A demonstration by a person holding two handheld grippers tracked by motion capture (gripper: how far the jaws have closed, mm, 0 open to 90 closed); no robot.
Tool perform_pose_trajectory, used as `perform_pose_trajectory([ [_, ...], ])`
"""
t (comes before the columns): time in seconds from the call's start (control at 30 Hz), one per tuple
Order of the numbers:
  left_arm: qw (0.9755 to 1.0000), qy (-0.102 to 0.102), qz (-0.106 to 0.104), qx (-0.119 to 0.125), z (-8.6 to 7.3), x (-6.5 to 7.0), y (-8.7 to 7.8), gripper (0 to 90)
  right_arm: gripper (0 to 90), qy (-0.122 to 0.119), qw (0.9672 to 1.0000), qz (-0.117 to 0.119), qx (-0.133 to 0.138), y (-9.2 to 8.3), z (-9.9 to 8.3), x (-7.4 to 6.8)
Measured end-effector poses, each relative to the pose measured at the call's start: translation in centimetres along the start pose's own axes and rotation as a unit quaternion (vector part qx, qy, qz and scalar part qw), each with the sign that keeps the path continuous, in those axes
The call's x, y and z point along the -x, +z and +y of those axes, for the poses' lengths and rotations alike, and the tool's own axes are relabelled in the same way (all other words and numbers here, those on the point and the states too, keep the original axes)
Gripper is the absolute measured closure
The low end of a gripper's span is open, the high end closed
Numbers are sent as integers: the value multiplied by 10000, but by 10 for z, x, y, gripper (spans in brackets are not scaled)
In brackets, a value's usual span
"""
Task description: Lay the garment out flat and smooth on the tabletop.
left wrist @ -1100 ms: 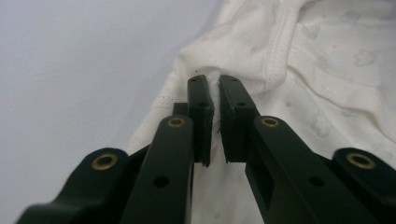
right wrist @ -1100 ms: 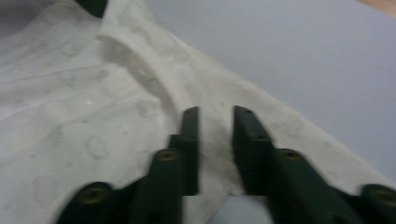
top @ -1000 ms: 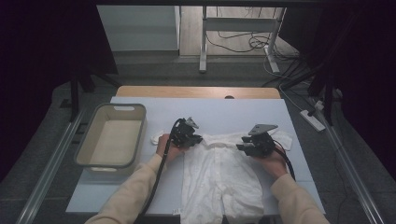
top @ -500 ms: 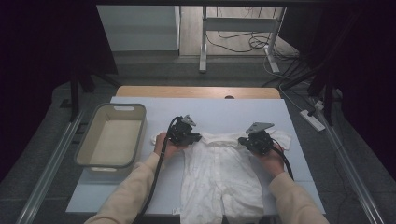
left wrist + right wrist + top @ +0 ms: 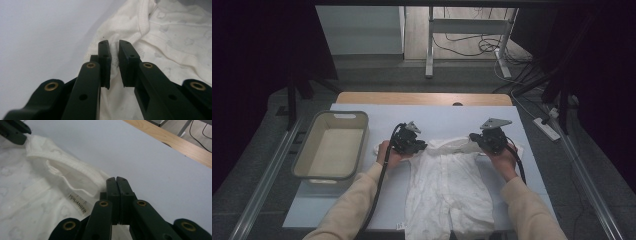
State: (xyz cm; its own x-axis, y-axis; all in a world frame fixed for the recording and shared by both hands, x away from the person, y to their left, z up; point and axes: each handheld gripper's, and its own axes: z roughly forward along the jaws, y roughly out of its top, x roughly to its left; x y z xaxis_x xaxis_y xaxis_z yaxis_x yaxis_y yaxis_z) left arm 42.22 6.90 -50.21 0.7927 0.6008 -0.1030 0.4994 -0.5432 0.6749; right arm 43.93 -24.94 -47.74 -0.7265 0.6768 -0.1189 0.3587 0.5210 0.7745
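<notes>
I have the white baby suit (image 5: 447, 190) lying flat on the tabletop (image 5: 437, 120) right of the basket (image 5: 332, 145). My right tool (image 5: 117, 182) is pressed together on its shoulder; my left tool (image 5: 114, 50), jaws just easing apart, pinches the other. Folding remains.

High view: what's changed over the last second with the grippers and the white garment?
The right gripper closed on the garment's shoulder and shifted slightly toward the neckline, now pinching cloth. The left gripper's jaws have just been opening slightly, with cloth between them. The left hand, the basket and the garment's body stayed put.
</notes>
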Motion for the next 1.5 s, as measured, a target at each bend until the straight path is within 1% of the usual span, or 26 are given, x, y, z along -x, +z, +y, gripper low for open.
perform_pose_trajectory([
  [0.03, 10000, -12, 1, -5, 0, 0, 1, 784, 890, 17, 10000, -12, -14, 3, 2, 2],
  [0.07, 10000, -21, -1, -9, 0, 0, 1, 764, 890, 41, 10000, -34, 14, 6, 3, 4],
  [0.17, 10000, -11, 13, 19, 0, 0, 1, 651, 890, 150, 9999, -41, -43, 16, 5, 11],
  [0.2, 10000, -5, -1, 47, 0, 0, 0, 608, 890, 195, 9998, -31, -53, 19, 5, 12],
  [0.23, 10000, -4, -10, 83, 1, 1, 0, 545, 890, 226, 9997, -18, -64, 21, 4, 13],
  [0.27, 10000, 8, -40, 91, 1, 2, 0, 513, 890, 244, 9997, -3, -81, 22, 4, 14],
  [0.37, 9997, 133, -188, 45, 3, 5, 4, 437, 890, 241, 9997, -7, -106, 23, 3, 14],
  [0.4, 9995, 215, -225, 12, 4, 8, 5, 428, 890, 250, 9996, -4, -108, 22, 3, 14],
  [0.43, 9992, 325, -215, -48, 6, 11, 7, 409, 890, 269, 9996, 0, -108, 22, 3, 15],
  [0.5, 9988, 442, -124, -154, 8, 15, 11, 398, 889, 280, 9996, 0, -98, 21, 3, 15],
  [0.53, 9988, 445, -61, -209, 8, 15, 13, 403, 889, 292, 9995, 4, -95, 21, 3, 15],
  [0.57, 9987, 434, -1, -257, 8, 16, 16, 434, 889, 295, 9995, 13, -99, 21, 2, 16],
  [0.6, 9985, 430, 64, -329, 8, 15, 19, 468, 889, 300, 9995, 16, -102, 21, 2, 16],
  [0.67, 9984, 411, 106, -371, 7, 14, 22, 557, 889, 295, 9995, 19, -105, 21, 2, 16],
  [0.7, 9984, 402, 106, -386, 6, 12, 23, 637, 889, 292, 9995, 20, -107, 21, 2, 16],
  [0.73, 9987, 357, 98, -358, 6, 11, 23, 697, 889, 293, 9995, 24, -101, 21, 2, 16],
  [0.77, 9988, 356, 34, -330, 6, 9, 22, 751, 889, 297, 9995, 27, -95, 21, 2, 16],
  [0.8, 9992, 319, -88, -231, 6, 7, 20, 792, 889, 299, 9995, 37, -96, 21, 2, 16],
  [0.83, 9993, 311, -115, -182, 6, 6, 18, 809, 889, 304, 9995, 37, -90, 20, 2, 17],
  [0.9, 9994, 270, -191, -31, 7, 3, 13, 816, 889, 321, 9994, 54, -102, 20, 2, 17],
  [0.97, 9995, 215, -215, 128, 8, 1, 7, 813, 889, 332, 9994, 73, -110, 20, 2, 18],
  [1.07, 9990, 110, -290, 317, 9, -3, 0, 805, 888, 335, 9993, 62, -137, 20, 1, 19],
  [1.13, 9990, 103, -284, 343, 9, -4, -2, 814, 889, 342, 9993, 68, -120, 20, 1, 20],
  [1.23, 9986, 16, -321, 412, 9, -8, -3, 823, 889, 330, 9994, 53, -90, 19, 2, 20],
  [1.4, 9994, -107, -120, 309, 11, -16, 0, 843, 889, 288, 9996, 21, -42, 20, 5, 21],
  [1.5, 9992, -216, -95, 317, 13, -23, 1, 844, 889, 293, 9996, 18, 13, 22, 9, 23],
])
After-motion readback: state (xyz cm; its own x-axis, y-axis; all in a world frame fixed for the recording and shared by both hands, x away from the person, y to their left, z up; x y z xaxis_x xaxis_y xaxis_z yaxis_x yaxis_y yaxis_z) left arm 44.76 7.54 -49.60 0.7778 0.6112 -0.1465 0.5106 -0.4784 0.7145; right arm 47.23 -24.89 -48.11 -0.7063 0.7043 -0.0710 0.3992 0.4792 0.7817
